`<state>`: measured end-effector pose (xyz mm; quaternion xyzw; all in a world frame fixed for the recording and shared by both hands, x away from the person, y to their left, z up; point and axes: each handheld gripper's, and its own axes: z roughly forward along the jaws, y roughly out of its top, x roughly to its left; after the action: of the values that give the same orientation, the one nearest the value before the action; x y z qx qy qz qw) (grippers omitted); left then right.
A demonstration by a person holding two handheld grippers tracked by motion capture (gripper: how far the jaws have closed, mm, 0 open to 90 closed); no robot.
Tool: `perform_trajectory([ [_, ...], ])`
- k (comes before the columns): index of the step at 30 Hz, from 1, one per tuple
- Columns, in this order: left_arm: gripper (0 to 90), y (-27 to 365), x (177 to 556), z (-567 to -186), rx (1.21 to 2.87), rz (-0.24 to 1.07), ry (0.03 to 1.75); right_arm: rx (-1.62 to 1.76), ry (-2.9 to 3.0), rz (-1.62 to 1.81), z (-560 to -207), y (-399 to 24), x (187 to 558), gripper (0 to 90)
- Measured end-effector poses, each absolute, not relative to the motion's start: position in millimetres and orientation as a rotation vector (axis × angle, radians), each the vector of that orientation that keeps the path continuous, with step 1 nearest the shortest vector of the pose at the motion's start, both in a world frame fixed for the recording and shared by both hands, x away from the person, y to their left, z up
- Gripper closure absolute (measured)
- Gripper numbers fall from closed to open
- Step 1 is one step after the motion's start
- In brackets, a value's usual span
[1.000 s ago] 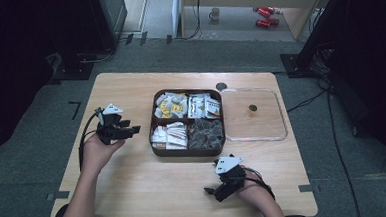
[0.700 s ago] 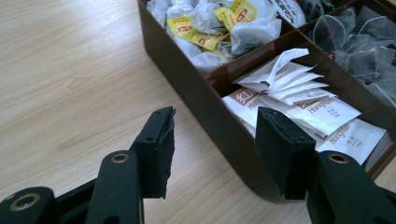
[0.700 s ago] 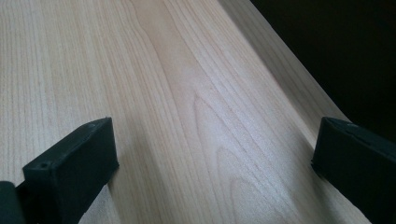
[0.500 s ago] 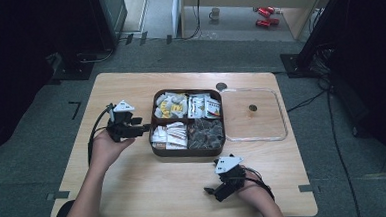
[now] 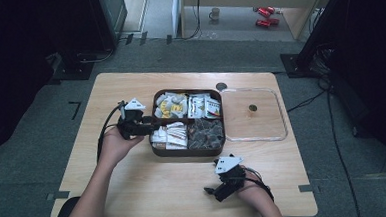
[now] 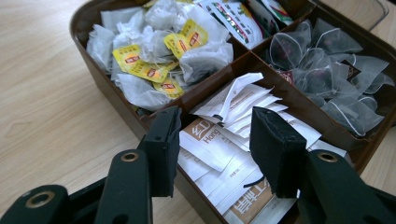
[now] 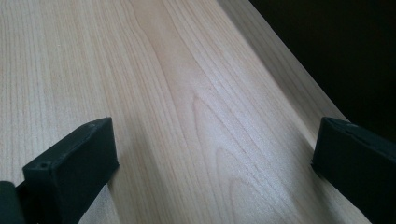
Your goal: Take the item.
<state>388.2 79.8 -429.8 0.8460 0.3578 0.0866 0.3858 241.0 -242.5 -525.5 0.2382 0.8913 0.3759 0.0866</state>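
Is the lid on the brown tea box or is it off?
Off. The brown box sits open with tea packets showing in all four sections, and the clear lid lies flat on the table beside it.

A four-compartment box (image 5: 189, 149) is sitting mid-table (image 5: 135, 191). Just right of the box, a clear lid (image 5: 255, 135) is lying flat. In the box's near-left compartment, flat sachets (image 6: 224, 144) are lying stacked; tagged tea bags (image 6: 159, 56) are filling the far-left one. The left gripper (image 5: 149, 127) is hovering at the box's left edge, the right gripper (image 5: 213, 192) resting nearer than the box.
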Motion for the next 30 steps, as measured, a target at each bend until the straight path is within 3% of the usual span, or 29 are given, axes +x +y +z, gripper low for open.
perform_trajectory([
  [10, 54.1, 60.5, 397.3, -433.9, 2.195, 0.223, 0.855, 0.716, 2.652, 1.118, -525.5, -242.5, 240.6, 0.0],
  [30, 66.3, 32.1, 419.5, -463.6, 2.271, 0.216, 0.827, 0.718, 2.652, 1.119, -525.5, -242.4, 240.5, 0.0],
])
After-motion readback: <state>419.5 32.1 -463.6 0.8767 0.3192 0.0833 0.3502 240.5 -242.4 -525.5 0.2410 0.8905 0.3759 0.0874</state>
